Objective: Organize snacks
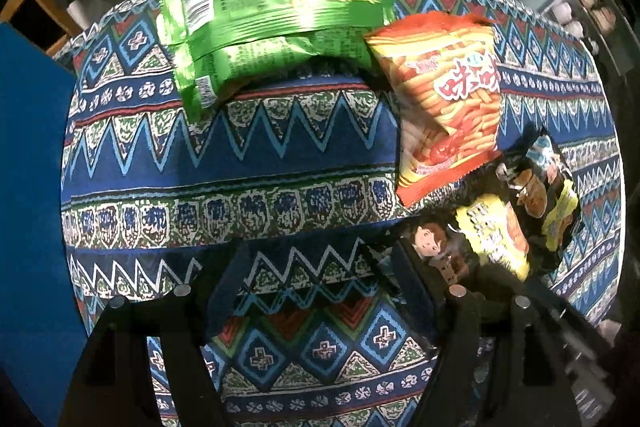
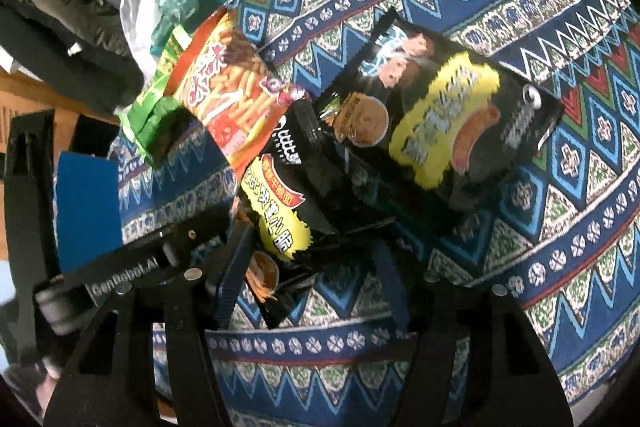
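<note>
**Snack packets on a patterned desk**

A desk draped in a blue zigzag-patterned cloth (image 1: 280,147) holds green packets (image 1: 272,27) touching an orange snack bag (image 1: 452,107). The left tool (image 1: 320,291) hangs spread over bare cloth. The right tool (image 2: 312,279) is spread around a black-and-yellow packet (image 2: 280,211), beside a second black packet (image 2: 444,107).

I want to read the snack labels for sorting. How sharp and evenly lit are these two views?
Left wrist view: the green packets catch glare and smear, the orange bag is legible but soft, and the black packets lie in shadow. Right wrist view: the large black bag is motion-blurred, the near yellow-labelled packet is readable, and fisheye distortion bends the tablecloth.
</note>
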### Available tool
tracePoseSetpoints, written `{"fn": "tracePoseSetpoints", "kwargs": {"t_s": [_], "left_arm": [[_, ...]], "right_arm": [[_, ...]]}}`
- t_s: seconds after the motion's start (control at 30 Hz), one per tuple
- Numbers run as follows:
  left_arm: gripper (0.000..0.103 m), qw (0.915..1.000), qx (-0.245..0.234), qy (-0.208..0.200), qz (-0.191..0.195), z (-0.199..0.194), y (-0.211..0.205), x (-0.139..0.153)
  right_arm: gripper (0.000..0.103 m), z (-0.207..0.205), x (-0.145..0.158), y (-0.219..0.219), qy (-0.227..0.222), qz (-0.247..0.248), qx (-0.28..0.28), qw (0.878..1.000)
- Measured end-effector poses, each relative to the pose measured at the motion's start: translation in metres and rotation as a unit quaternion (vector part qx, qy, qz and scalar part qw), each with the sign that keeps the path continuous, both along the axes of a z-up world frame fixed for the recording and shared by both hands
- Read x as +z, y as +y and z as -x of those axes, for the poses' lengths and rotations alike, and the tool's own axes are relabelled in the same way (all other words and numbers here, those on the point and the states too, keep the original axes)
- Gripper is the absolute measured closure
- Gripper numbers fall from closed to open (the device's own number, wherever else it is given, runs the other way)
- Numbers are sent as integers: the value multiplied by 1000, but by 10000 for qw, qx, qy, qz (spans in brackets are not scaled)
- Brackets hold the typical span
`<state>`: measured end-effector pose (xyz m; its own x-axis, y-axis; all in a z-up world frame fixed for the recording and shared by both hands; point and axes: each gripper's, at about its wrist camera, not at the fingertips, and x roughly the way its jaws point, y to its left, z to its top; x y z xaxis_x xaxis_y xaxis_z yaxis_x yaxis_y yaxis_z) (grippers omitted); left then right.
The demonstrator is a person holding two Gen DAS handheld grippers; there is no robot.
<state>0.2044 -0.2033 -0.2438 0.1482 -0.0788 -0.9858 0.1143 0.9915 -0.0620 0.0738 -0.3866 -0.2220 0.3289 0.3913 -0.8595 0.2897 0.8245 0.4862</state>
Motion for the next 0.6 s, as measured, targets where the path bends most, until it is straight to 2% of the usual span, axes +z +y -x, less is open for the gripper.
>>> {"fn": "tracePoseSetpoints", "kwargs": {"t_s": [0.13, 0.3, 0.43, 0.6], "left_arm": [[27, 9998, -191, -54, 13, 8, -8, -2], [27, 9982, -487, 54, 334, 30, -32, -9], [27, 9954, -774, 235, 504, 45, -50, -13], [27, 9973, -526, 262, 429, 57, -43, -13]], "right_arm": [[43, -9, 1, -2, -45, 16, -85, 10000], [43, -18, 4, -10, -4, 105, -246, 9996], [34, -21, 1, -13, 148, 264, -244, 9992], [33, -18, 0, -4, 272, 604, -135, 9977]]}}
